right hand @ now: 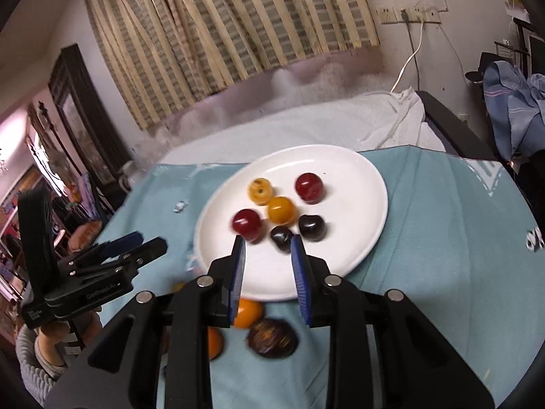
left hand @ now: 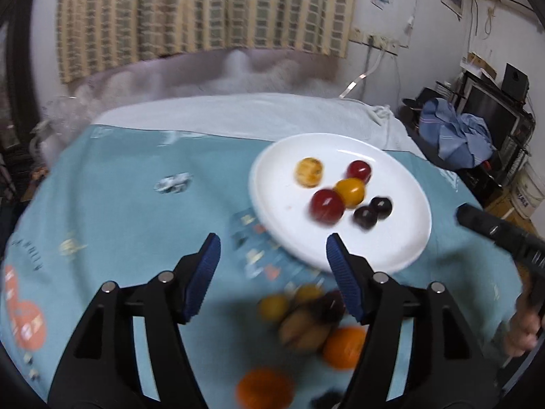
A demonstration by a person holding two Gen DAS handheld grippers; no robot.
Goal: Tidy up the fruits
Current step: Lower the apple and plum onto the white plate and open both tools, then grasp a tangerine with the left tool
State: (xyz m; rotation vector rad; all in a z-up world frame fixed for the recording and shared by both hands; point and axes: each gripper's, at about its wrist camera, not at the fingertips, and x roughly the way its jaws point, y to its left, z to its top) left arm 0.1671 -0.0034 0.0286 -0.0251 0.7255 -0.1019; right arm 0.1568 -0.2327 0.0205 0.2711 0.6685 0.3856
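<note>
A white plate (left hand: 402,248) (right hand: 351,177) on a teal cloth holds several small fruits: two red ones (left hand: 327,206) (right hand: 309,188), two yellow-orange ones (left hand: 349,191) (right hand: 281,210) and two dark ones (left hand: 366,217) (right hand: 311,227). Loose fruit lies in front of the plate: oranges (left hand: 344,347) (right hand: 247,313), brown fruit (left hand: 303,332) and a dark round fruit (right hand: 271,337). My left gripper (left hand: 272,250) is open and empty above the plate's near-left edge. My right gripper (right hand: 267,255) is open and empty over the plate's near edge, close to the dark fruits.
The teal cloth (left hand: 136,211) covers a table, with a white towel (left hand: 238,112) behind it. The other gripper shows at the left of the right wrist view (right hand: 112,252). A curtain, a wall with sockets and cluttered shelves stand behind.
</note>
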